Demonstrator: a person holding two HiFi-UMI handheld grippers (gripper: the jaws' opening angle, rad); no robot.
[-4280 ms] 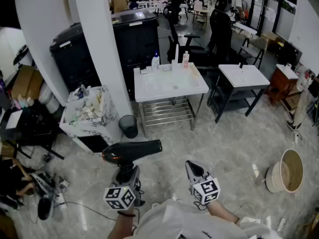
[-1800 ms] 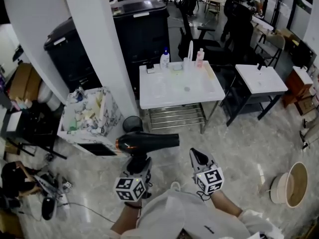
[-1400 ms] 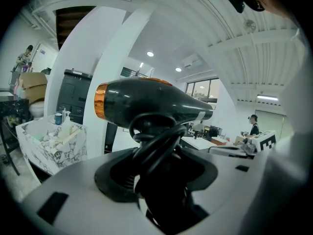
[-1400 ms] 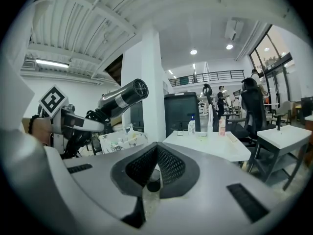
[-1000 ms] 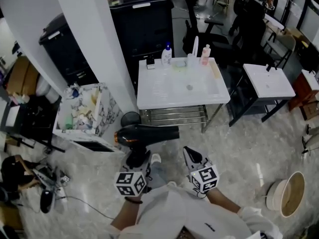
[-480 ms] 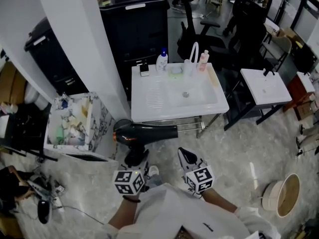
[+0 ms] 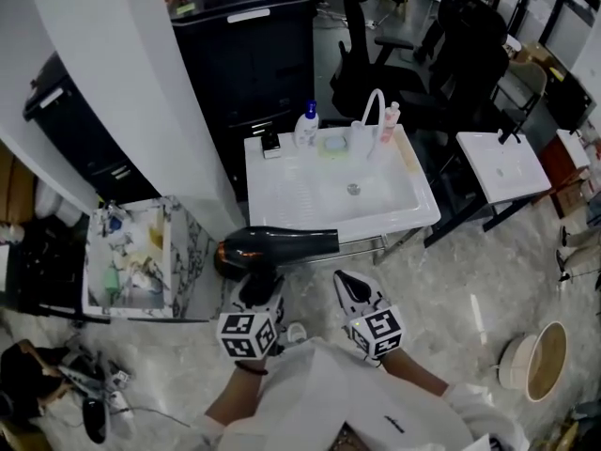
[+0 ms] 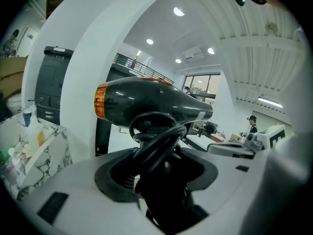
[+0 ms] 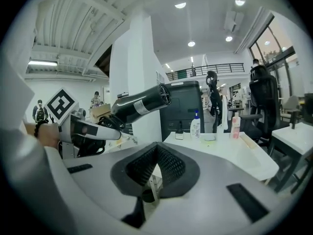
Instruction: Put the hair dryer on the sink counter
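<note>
We are finding the left gripper (image 7: 255,294) gripping the hair dryer (image 7: 282,246) by its handle, the jaws standing wide around the handle and its coiled cord (image 8: 154,141), with the barrel lying level in the air, its nozzle pointing right. The dryer is hanging just short of the near edge of the white sink bench (image 7: 282,195), not resting on it, while a pump bottle (image 7: 306,126) and a faucet (image 7: 371,118) are standing at the bench's far side. The right gripper (image 7: 343,285) is hanging beside the left, its jaws closed together on nothing
</note>
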